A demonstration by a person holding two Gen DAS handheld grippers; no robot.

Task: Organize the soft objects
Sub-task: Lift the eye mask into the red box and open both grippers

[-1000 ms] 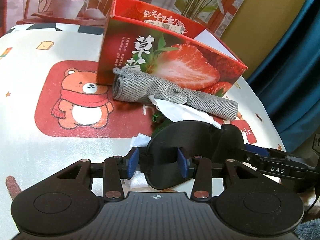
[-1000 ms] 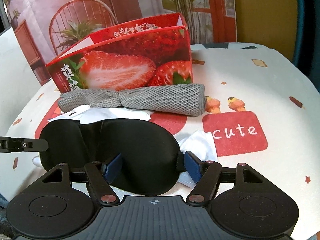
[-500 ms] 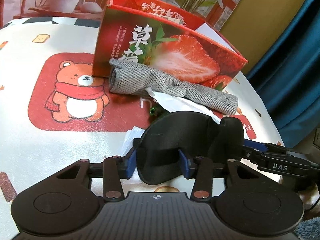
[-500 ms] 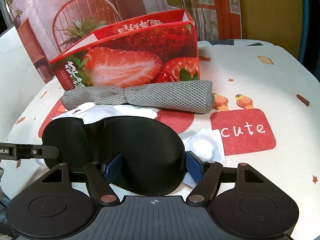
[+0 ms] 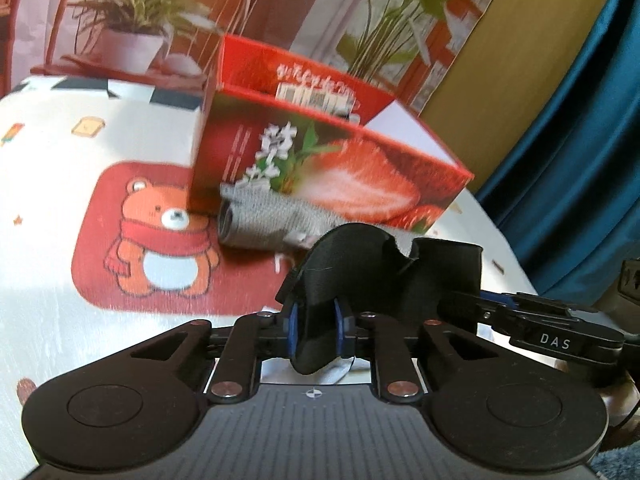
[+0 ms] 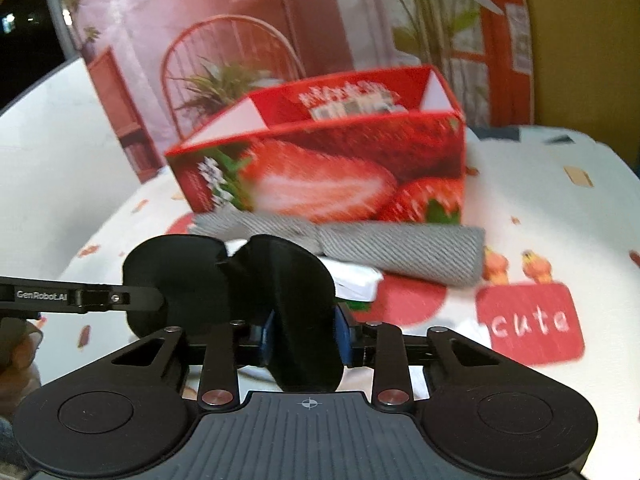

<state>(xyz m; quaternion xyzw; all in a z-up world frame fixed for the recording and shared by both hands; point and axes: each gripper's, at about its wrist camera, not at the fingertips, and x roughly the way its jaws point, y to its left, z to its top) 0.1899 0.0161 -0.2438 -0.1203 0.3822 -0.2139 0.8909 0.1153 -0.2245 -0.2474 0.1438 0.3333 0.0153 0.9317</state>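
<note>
A black eye mask [image 5: 352, 264] hangs lifted above the table, bunched into a fold between my two grippers. My left gripper [image 5: 316, 328] is closing its jaws, its blue pads pressing one end of the mask. My right gripper [image 6: 303, 336] is closing as well, pinching the other end of the eye mask [image 6: 280, 280]. Each gripper shows in the other's view: the right gripper [image 5: 500, 308] and the left gripper [image 6: 100, 298]. Behind the mask lies a rolled grey towel [image 6: 400, 252] against an open red strawberry box [image 6: 340, 168].
White tissue [image 6: 352, 280] lies on the table under the mask. The round tablecloth [image 5: 60, 208] carries a bear print and a red "cute" patch [image 6: 528, 320]. A blue curtain [image 5: 580, 140] hangs at the right, and a hand [image 6: 20, 352] shows at the lower left.
Both grippers have closed in on the eye mask, which now folds up between them and has risen off the table. Both views tilted up a little.
</note>
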